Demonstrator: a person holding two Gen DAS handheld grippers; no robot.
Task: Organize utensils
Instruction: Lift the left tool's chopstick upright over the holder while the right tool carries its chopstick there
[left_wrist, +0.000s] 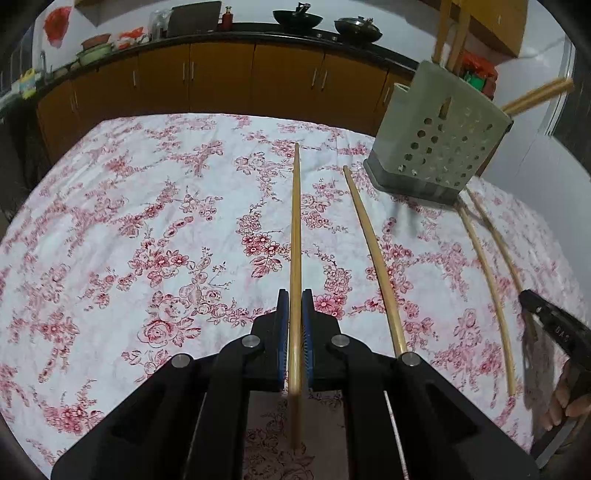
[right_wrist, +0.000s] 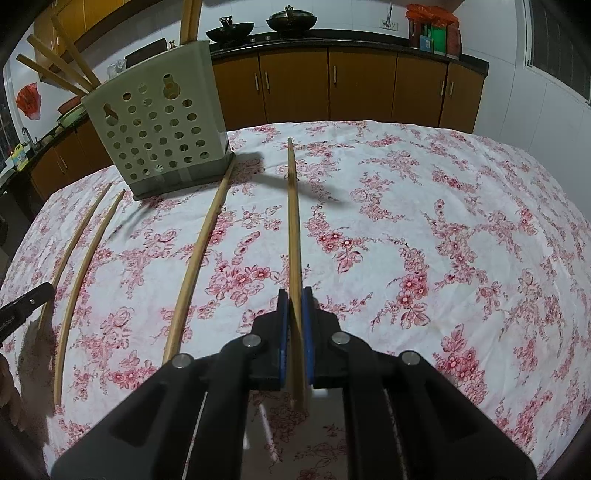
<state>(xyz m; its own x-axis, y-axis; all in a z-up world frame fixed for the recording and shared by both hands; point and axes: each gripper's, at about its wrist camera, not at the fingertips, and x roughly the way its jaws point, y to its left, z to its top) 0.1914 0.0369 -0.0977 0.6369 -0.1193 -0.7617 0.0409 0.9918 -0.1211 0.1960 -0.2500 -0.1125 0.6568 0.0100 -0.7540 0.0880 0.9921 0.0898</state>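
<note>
My left gripper is shut on a wooden chopstick that points straight ahead over the floral tablecloth. My right gripper is shut on another wooden chopstick, also pointing ahead. A grey perforated utensil holder stands at the right in the left wrist view and at the upper left in the right wrist view, with several chopsticks sticking out of it. Loose chopsticks lie on the cloth: one beside my left gripper, two further right.
In the right wrist view three loose chopsticks lie left of my gripper. The other gripper's tip shows at the frame edge in each view. Brown kitchen cabinets and a counter with woks run behind the table.
</note>
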